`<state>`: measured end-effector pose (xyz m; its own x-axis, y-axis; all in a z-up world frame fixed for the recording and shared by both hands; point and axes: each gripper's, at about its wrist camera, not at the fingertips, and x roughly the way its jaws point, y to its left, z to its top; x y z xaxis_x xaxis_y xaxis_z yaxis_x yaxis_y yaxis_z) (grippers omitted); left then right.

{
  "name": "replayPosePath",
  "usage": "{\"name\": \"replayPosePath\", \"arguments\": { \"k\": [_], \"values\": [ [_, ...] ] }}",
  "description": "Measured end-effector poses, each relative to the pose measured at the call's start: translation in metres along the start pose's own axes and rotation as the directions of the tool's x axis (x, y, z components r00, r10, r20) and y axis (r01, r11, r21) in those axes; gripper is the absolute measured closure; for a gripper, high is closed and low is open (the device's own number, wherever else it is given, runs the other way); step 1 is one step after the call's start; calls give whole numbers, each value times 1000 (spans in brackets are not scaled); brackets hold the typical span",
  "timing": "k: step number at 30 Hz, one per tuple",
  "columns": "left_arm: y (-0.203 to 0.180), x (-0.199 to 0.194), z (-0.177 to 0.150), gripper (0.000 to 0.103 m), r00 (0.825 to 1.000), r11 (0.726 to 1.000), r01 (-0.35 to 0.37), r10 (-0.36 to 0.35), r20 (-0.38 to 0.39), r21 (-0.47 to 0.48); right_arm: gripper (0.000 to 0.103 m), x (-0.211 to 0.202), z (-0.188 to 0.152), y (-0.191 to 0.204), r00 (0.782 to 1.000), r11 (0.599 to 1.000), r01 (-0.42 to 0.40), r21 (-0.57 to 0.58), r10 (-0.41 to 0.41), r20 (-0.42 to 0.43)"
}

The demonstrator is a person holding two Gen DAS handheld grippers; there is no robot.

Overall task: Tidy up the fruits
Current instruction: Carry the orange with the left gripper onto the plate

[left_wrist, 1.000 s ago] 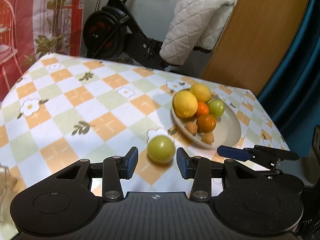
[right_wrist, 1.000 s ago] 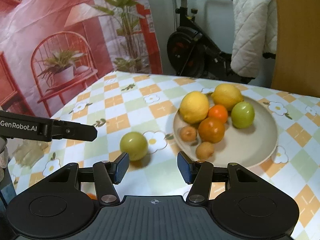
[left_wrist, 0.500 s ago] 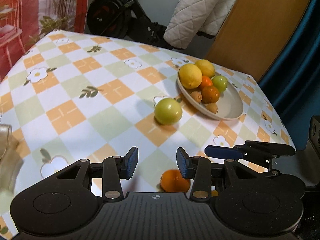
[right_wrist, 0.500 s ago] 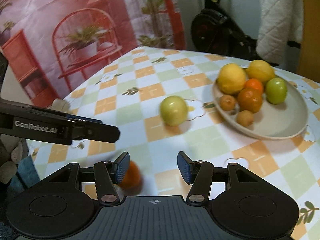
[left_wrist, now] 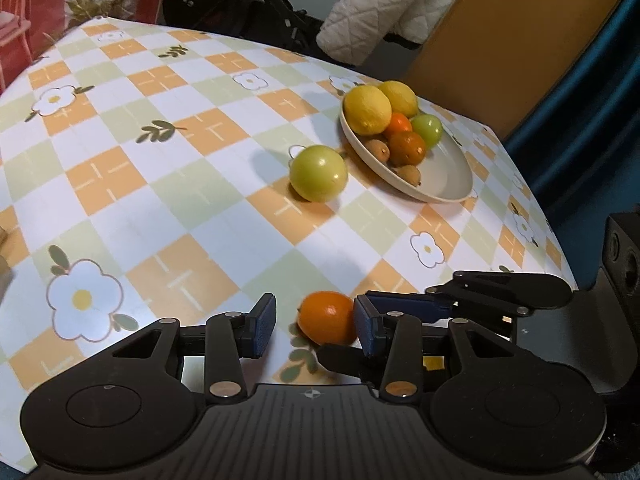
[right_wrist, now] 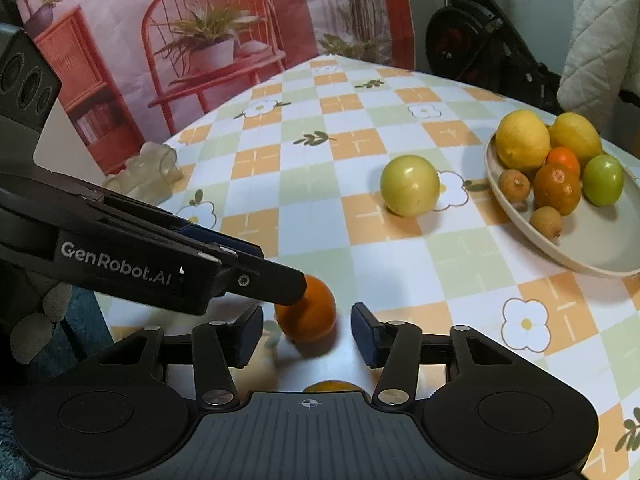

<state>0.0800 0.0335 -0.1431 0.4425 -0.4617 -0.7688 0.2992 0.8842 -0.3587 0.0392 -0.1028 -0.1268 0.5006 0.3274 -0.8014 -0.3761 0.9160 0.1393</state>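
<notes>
An orange (left_wrist: 329, 317) lies on the checked tablecloth near the front edge; it also shows in the right wrist view (right_wrist: 307, 311). My left gripper (left_wrist: 315, 320) is open, with the orange between its fingers, close to the right one. My right gripper (right_wrist: 307, 333) is open just behind the same orange. A green apple (left_wrist: 318, 167) lies loose on the cloth beside a beige plate (left_wrist: 448, 176); the apple (right_wrist: 409, 185) and plate (right_wrist: 592, 252) also show in the right wrist view. The plate holds lemons, oranges, a green apple and small brown fruits.
A crumpled clear plastic piece (right_wrist: 144, 172) lies at the table's left edge. A second orange thing (right_wrist: 330, 386) peeks out under my right gripper's body. An exercise bike (left_wrist: 224, 0) and a quilted white cloth (left_wrist: 384, 12) stand behind the table.
Both grippers have pulled back toward the table's front edge and dropped lower. The orange, unseen a second ago, now sits between the fingers of both. The loose apple and plate now look farther away.
</notes>
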Motion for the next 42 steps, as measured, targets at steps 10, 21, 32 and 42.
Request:
{"name": "replayPosePath", "arguments": {
  "k": [10, 21, 32, 42],
  "values": [
    [-5, 13, -4, 58, 1000, 1000, 12, -12, -22, 10, 73, 3, -4, -4, 1000, 1000, -15, 24, 15, -11],
    [-10, 18, -3, 62, 1000, 1000, 24, -24, 12, 15, 73, 2, -5, -10, 1000, 998, -2, 55, 1, 18],
    [-26, 40, 16, 64, 998, 999, 47, -47, 31, 14, 73, -2, -5, -34, 994, 988, 71, 134, -81, 71],
    [-58, 67, 38, 64, 996, 995, 79, -80, 24, 61, 73, -11, -9, -69, 977, 964, 147, 220, -177, 123]
  ]
}}
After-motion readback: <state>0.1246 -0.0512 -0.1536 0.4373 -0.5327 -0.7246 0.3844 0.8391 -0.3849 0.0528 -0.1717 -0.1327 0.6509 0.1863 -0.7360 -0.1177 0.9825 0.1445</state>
